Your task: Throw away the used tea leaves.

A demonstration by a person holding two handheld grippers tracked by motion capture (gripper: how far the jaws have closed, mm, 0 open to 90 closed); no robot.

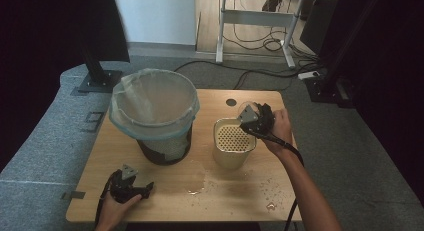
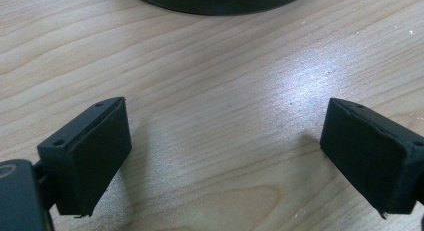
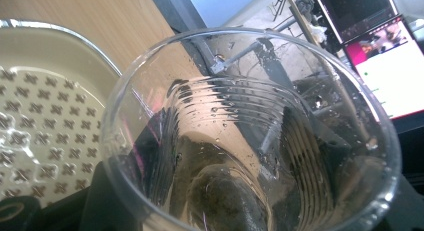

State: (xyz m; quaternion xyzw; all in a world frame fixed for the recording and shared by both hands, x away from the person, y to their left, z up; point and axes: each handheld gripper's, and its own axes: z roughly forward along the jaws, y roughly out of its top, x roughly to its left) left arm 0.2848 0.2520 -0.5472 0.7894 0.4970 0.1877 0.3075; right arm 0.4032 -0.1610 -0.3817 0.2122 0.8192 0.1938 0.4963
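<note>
two risks: the right claw (image 1: 253, 116), pinching a clear plastic cup (image 3: 250, 136) over the cream strainer bin (image 1: 234, 150) just below it, could crush the thin wall or drip outside. left claw (image 1: 131, 187) rests spread on the table (image 1: 90, 191).

recording lab or office: black curtains (image 1: 40, 51), grey carpet (image 1: 40, 136), height-adjustable desk (image 1: 260, 26) with floor cables (image 1: 260, 43), lit monitor (image 3: 390, 66)
</note>
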